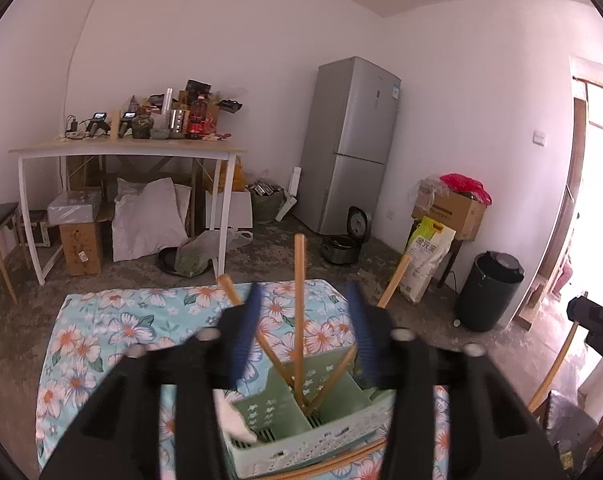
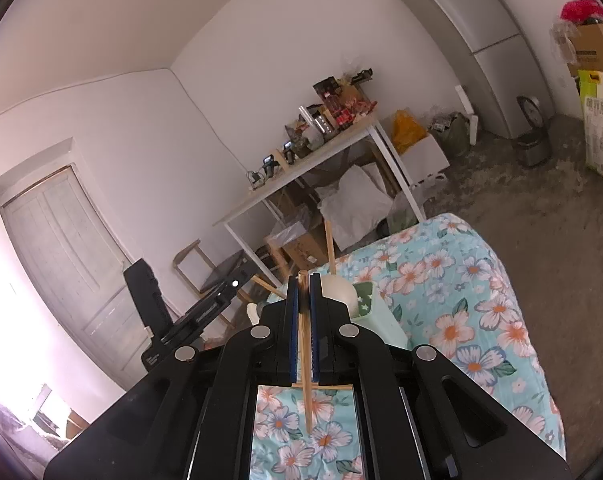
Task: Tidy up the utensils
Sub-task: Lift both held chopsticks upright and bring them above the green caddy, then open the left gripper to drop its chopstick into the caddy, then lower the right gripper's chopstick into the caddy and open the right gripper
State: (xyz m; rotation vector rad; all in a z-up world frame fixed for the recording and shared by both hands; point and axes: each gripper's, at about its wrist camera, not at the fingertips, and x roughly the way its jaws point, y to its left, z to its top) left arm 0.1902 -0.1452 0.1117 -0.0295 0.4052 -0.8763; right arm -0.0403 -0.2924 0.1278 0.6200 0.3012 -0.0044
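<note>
Left wrist view: the left gripper stands with its blue pads apart and nothing pressed between them, poised over a pale green utensil caddy on the floral tablecloth. Three wooden chopsticks lean in the caddy's back compartment, fanning outward, the middle one rising through the gap between the pads without touching either. A white spoon lies in the front left compartment (only its bowl shows). Another wooden stick rests on the cloth along the caddy's near wall. By my reading, this hand has finished a drop-off and is free to fetch the next piece.

Right wrist view: the right gripper is clamped on a single chopstick, which runs lengthwise between the pads, its tip hanging above the cloth. The caddy's green corner sits just beyond the fingertips, with something round and cream-coloured beside it that I cannot identify.

The step in hand looks like loading chopsticks into the caddy. Next, the right gripper would need to carry its stick over the back compartment, tilt the tip downward and let go cleanly beside the others.
</note>
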